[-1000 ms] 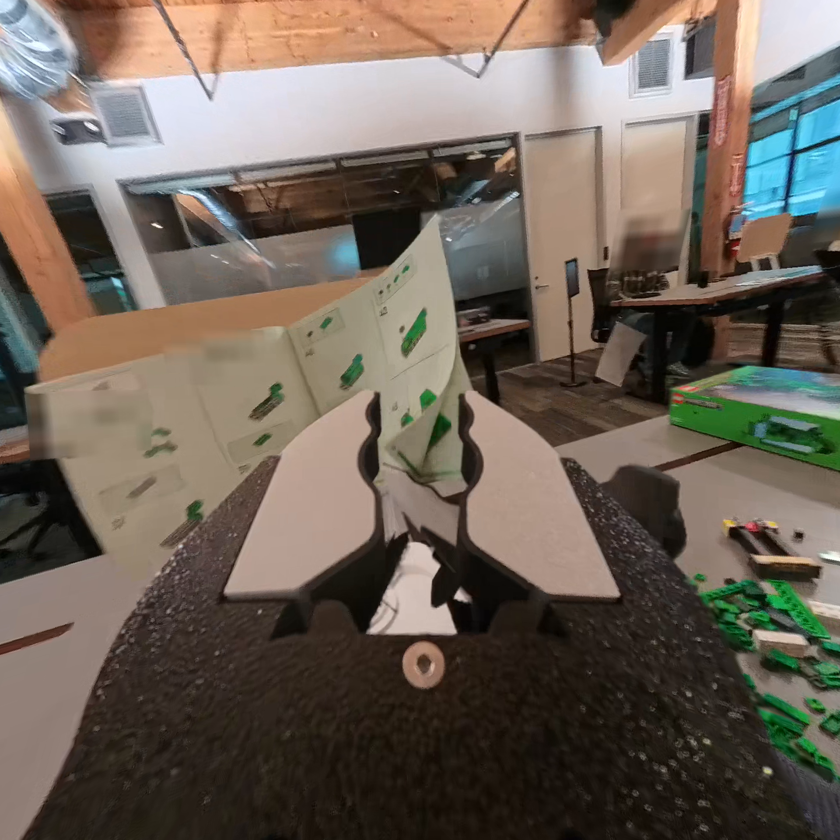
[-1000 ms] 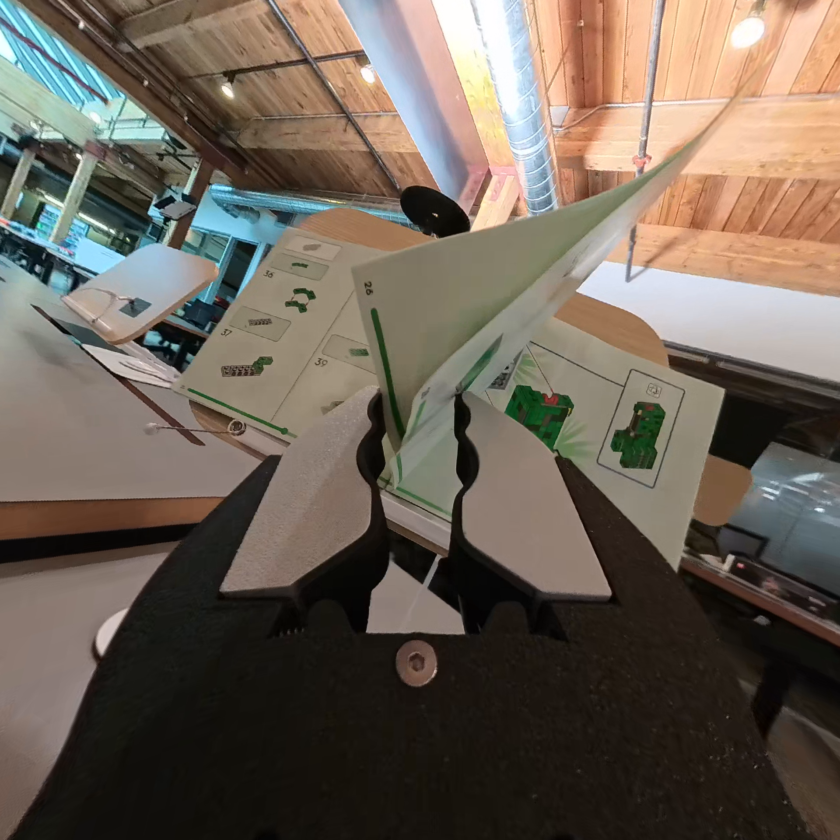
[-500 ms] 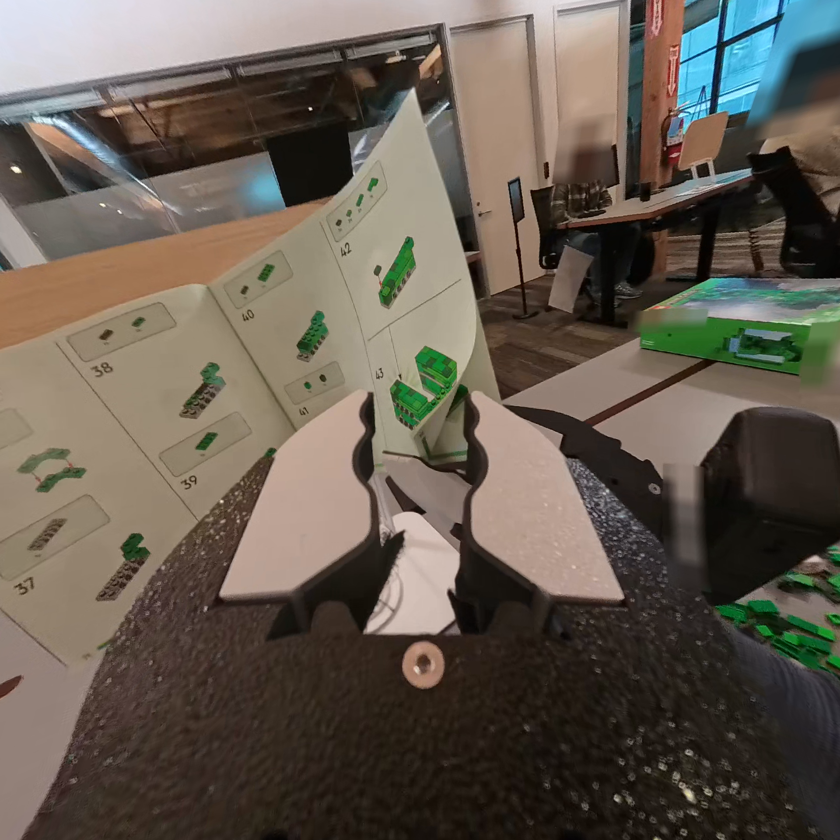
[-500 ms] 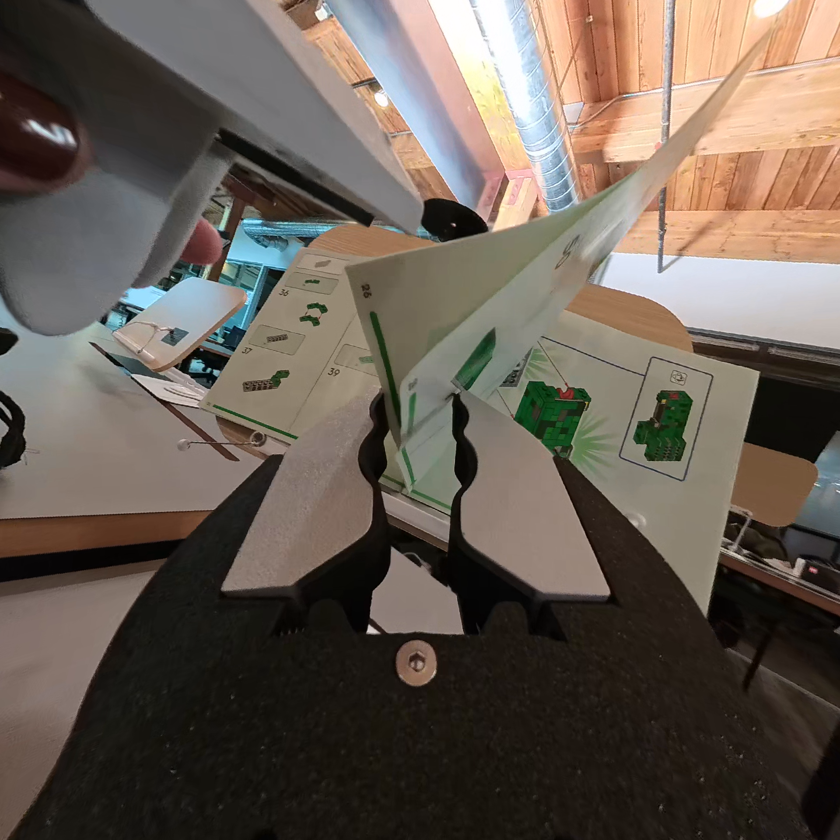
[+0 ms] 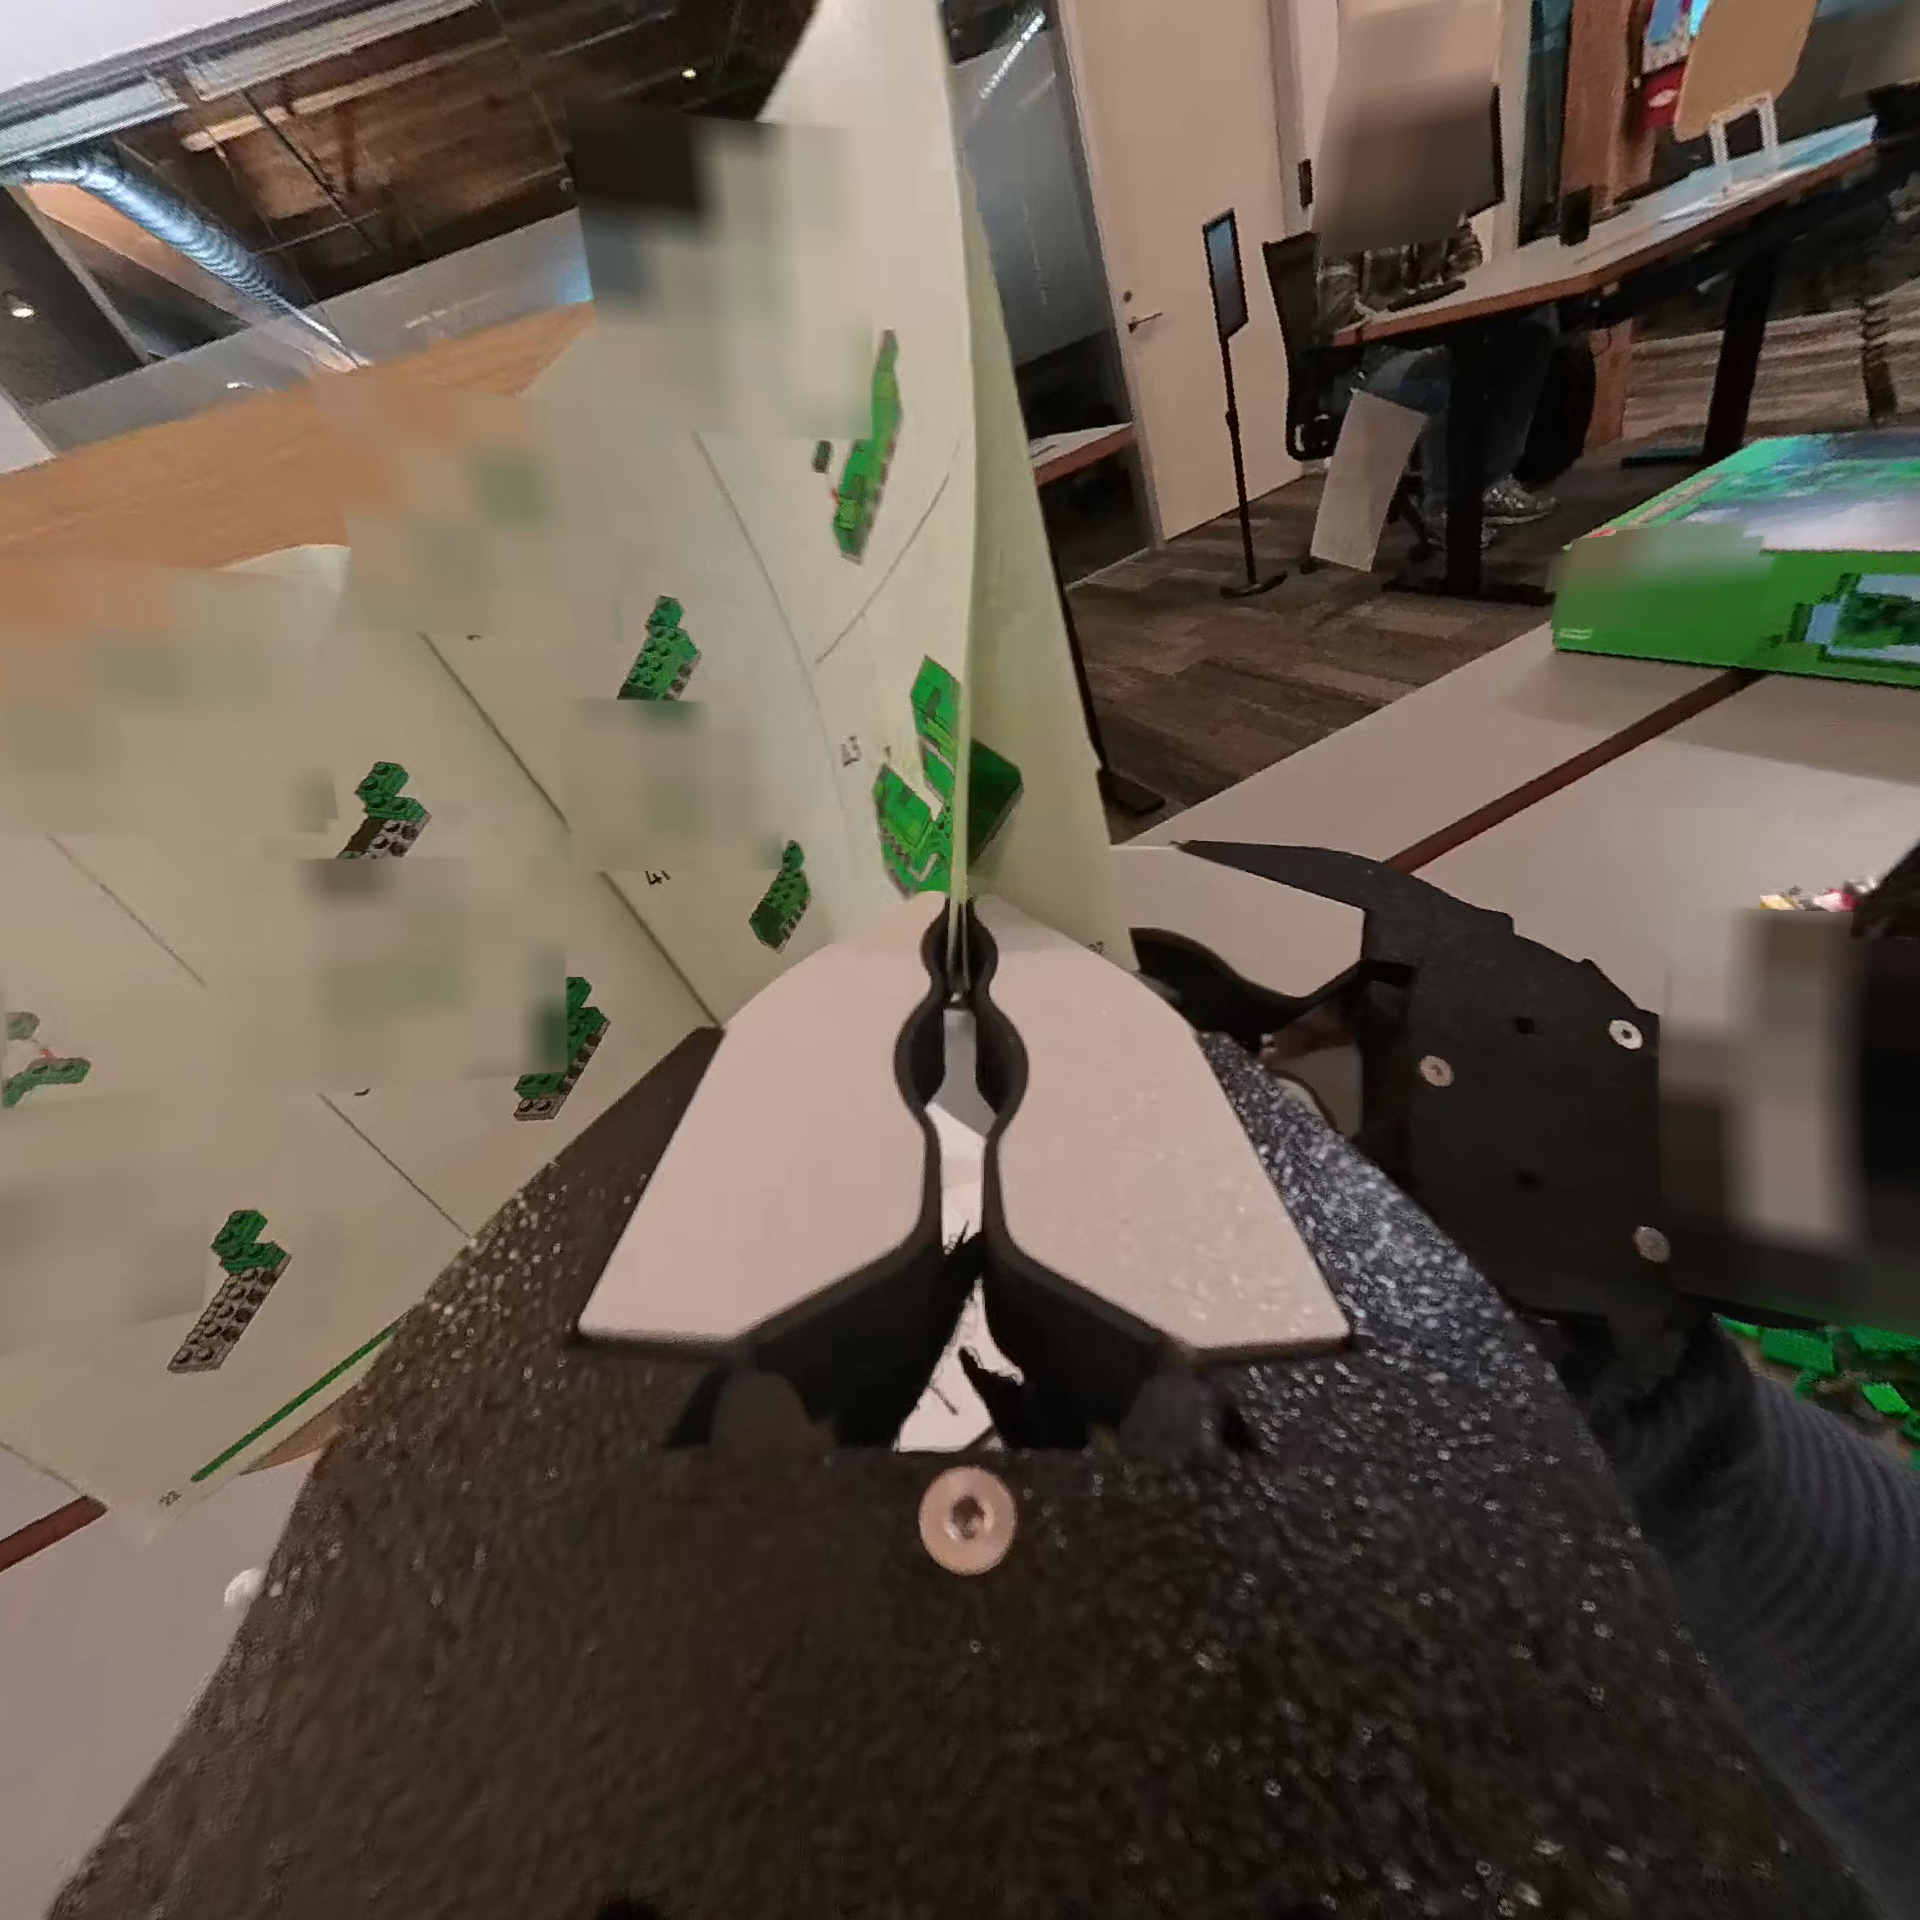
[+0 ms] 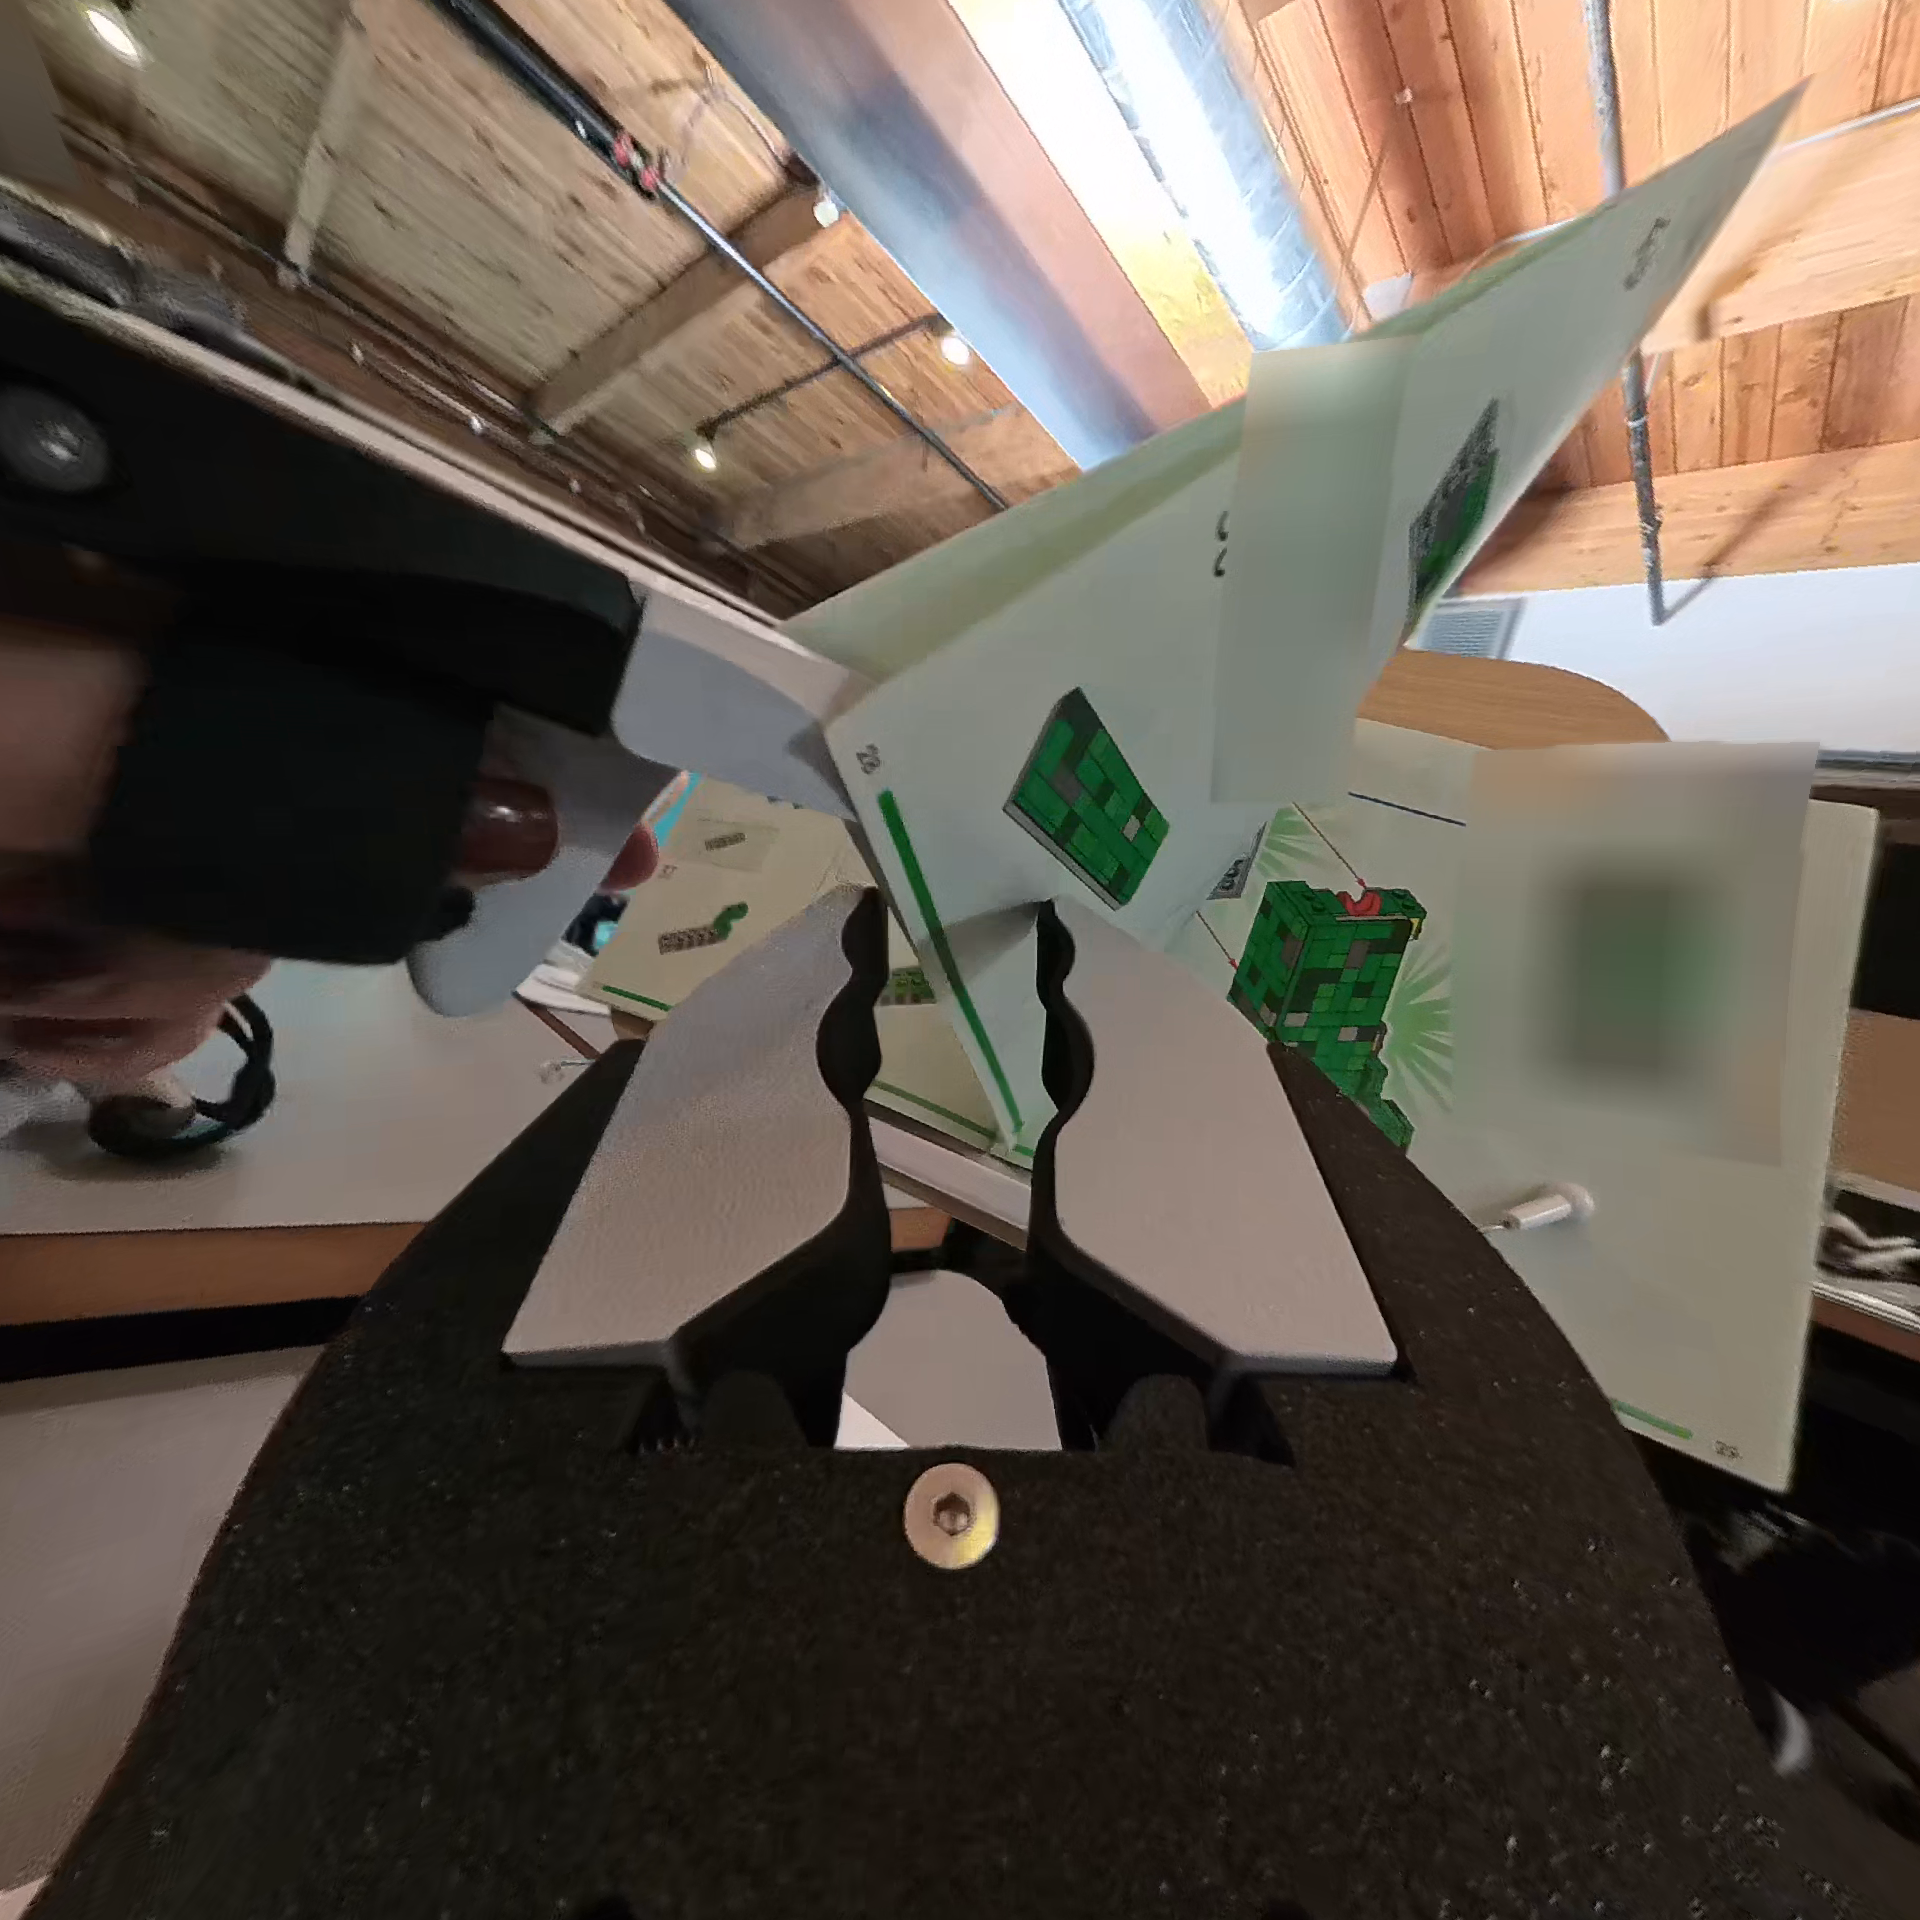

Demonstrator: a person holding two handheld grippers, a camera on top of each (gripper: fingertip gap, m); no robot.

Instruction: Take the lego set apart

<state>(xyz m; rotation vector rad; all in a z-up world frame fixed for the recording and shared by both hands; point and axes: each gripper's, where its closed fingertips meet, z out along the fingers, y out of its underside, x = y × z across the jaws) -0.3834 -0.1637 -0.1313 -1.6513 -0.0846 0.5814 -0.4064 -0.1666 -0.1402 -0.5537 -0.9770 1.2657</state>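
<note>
An open lego instruction booklet [image 5: 644, 935] with green build pictures stands in front of me. My left gripper [image 5: 961, 940] is shut on the lower edge of a raised page [image 5: 1023, 623], which stands edge-on. My right gripper [image 6: 961, 914] is open, with that page's corner [image 6: 966, 997] loose between its fingers. The left gripper's fingers [image 6: 727, 727] show at upper left of the right wrist view, pinching the page. The right gripper's black body [image 5: 1507, 1091] lies just right of the left one. Loose green lego pieces [image 5: 1829, 1351] lie on the table at far right.
A green lego box [image 5: 1766, 582] sits on the grey table [image 5: 1558, 831] at the right. Desks, chairs and people are beyond, across the room. A wooden board [image 6: 1507, 707] stands behind the booklet. Only a small space, under 4 cm, lies between the two pairs of fingers.
My left gripper has shut on the page edge, having been open around it before. The page has swung upright. The left gripper has come into the right wrist view, close to the right gripper.
</note>
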